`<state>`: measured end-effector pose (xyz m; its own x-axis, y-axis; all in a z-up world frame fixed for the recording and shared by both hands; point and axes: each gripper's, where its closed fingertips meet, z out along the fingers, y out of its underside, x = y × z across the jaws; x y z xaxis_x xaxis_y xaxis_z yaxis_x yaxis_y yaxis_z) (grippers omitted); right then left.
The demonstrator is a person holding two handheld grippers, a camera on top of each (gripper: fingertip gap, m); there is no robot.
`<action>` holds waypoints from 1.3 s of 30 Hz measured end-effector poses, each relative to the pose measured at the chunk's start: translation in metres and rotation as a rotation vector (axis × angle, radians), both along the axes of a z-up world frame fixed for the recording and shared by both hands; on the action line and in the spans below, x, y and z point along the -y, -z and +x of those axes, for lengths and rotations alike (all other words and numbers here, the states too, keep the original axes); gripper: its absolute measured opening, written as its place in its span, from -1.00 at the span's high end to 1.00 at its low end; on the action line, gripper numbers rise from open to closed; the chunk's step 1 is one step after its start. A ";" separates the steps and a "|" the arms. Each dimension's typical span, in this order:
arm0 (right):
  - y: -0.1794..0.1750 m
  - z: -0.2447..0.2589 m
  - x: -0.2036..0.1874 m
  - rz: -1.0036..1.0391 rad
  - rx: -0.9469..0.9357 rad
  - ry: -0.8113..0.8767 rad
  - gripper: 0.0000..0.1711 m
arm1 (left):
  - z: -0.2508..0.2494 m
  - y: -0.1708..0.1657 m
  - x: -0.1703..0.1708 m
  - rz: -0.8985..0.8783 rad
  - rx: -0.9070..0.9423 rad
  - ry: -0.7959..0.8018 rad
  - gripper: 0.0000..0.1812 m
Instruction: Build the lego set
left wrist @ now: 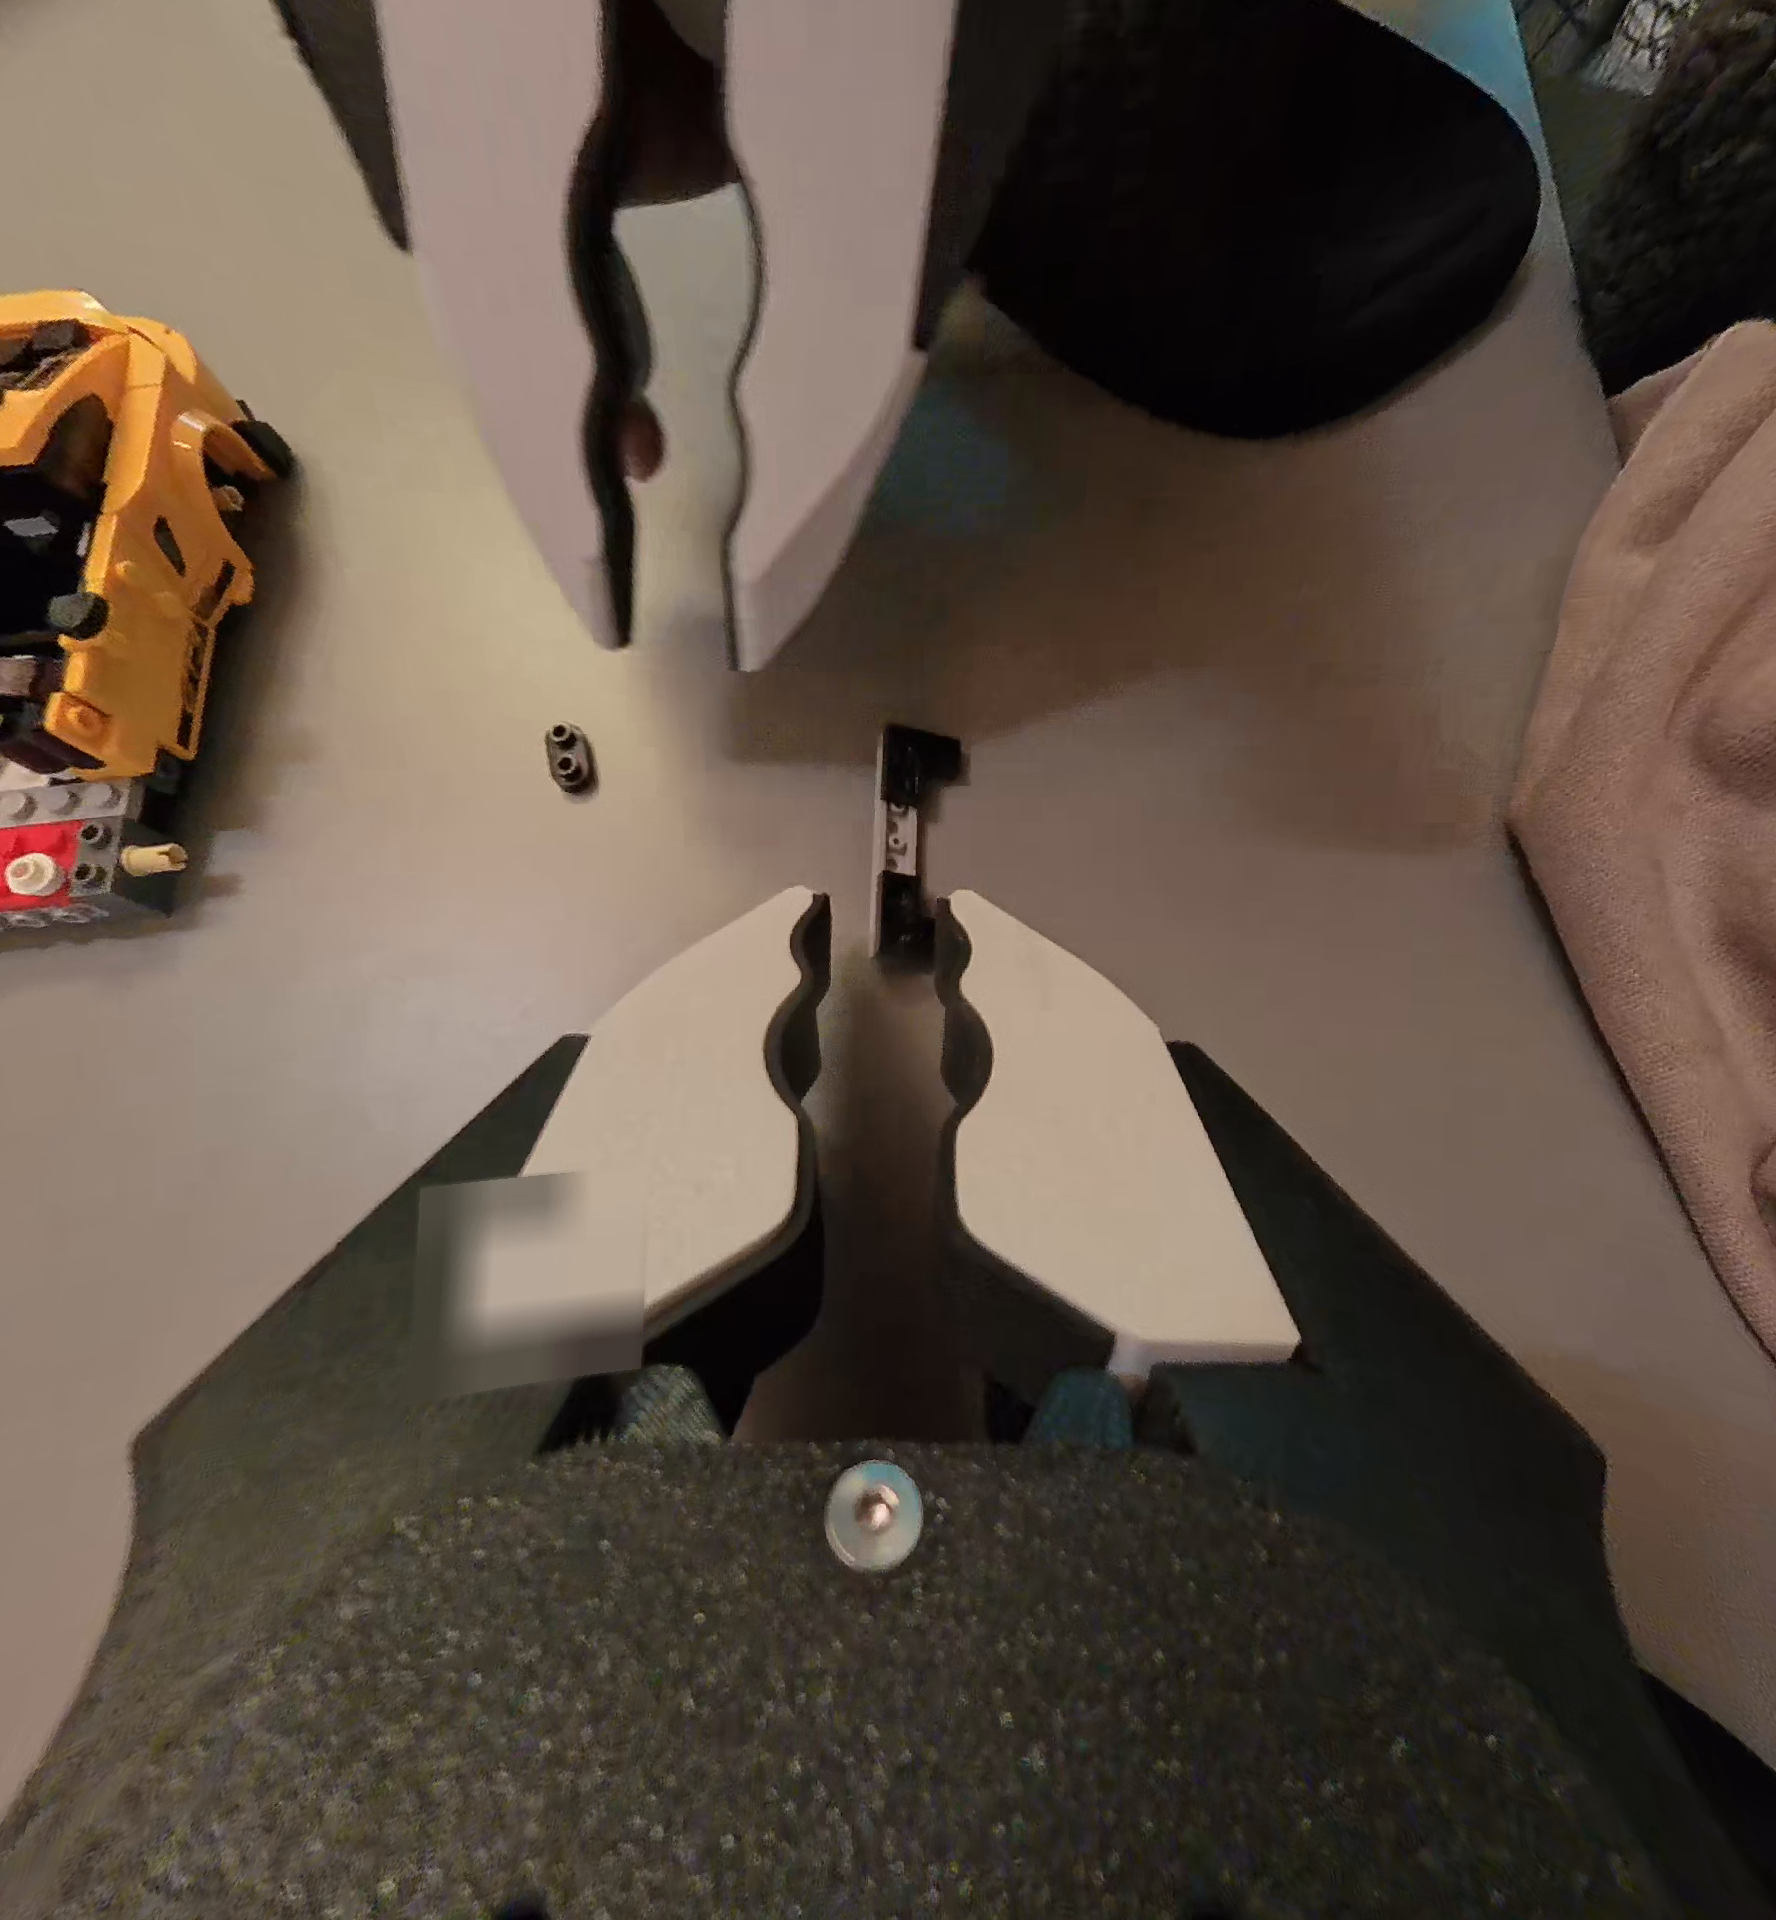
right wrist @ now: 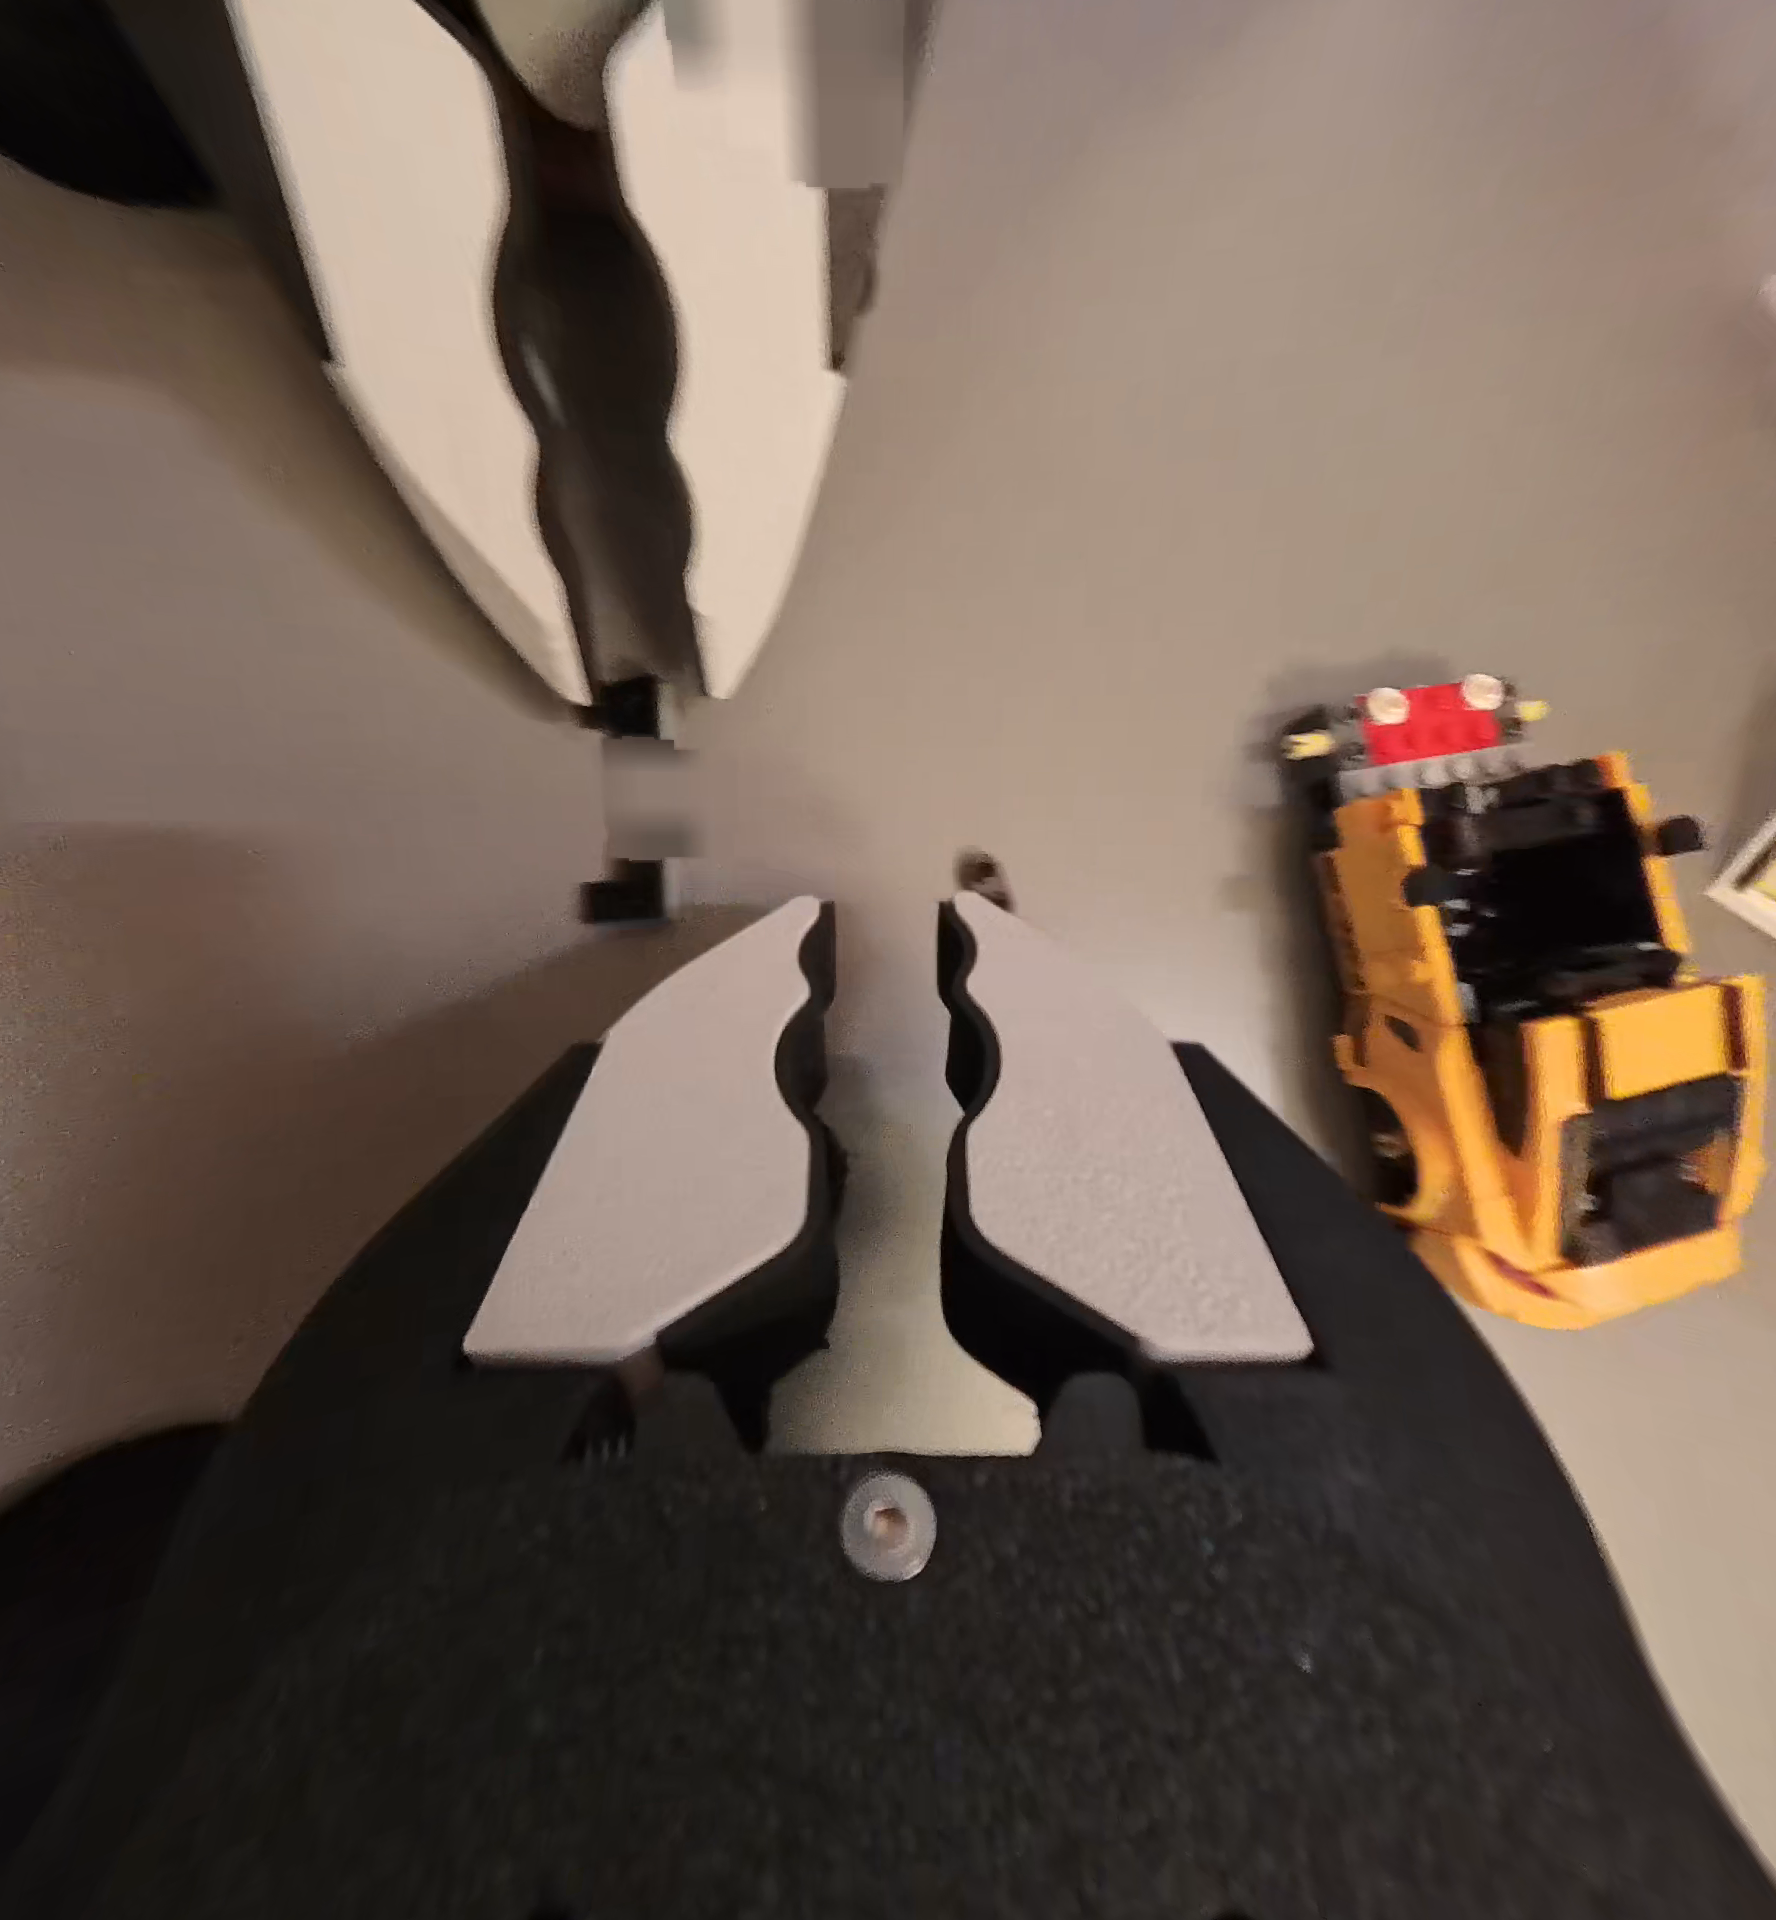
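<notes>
Lego car (right wrist: pixel 1528 1018) stands largely built on the desk (left wrist: pixel 1227 779), while the left gripper (left wrist: pixel 884 914), fingers parted, straddles a loose black-and-white strip (left wrist: pixel 903 831) and the right gripper (right wrist: pixel 884 914) hangs empty, fingers parted

plain grey table (left wrist: pixel 1227 727), perhaps beige cloth (left wrist: pixel 1715 831)

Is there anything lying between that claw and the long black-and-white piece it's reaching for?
Nothing visible. The left claw is open with the long black-and-white piece right at its tips, and only bare table lies around it. The small dark piece sits off to one side, and the yellow car farther out.
</notes>
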<state>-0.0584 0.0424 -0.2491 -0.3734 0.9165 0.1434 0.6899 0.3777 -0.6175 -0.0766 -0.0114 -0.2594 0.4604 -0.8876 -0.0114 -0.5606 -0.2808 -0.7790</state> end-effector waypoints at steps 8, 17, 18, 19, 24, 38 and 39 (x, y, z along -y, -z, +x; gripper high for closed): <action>0.022 -0.014 -0.020 0.007 0.108 -0.107 0.82 | -0.010 -0.009 -0.013 0.025 0.053 -0.077 0.80; 0.006 -0.011 0.015 -0.239 0.110 -0.166 0.94 | -0.008 -0.016 -0.016 0.124 0.039 -0.066 0.79; 0.001 -0.011 0.020 -0.281 0.095 -0.159 0.94 | -0.006 -0.018 -0.015 0.121 0.051 -0.058 0.79; -0.005 -0.010 0.026 -0.326 0.083 -0.156 0.94 | -0.004 -0.019 -0.014 0.120 0.064 -0.053 0.78; -0.021 -0.010 0.045 -0.377 0.044 -0.174 0.94 | 0.004 -0.030 -0.007 0.093 0.149 -0.023 0.79; -0.022 -0.007 0.058 -0.398 0.073 -0.185 0.94 | 0.012 -0.035 0.001 0.092 0.177 0.019 0.91; -0.021 -0.007 0.058 -0.397 0.072 -0.184 0.94 | 0.012 -0.035 0.001 0.087 0.177 0.019 0.91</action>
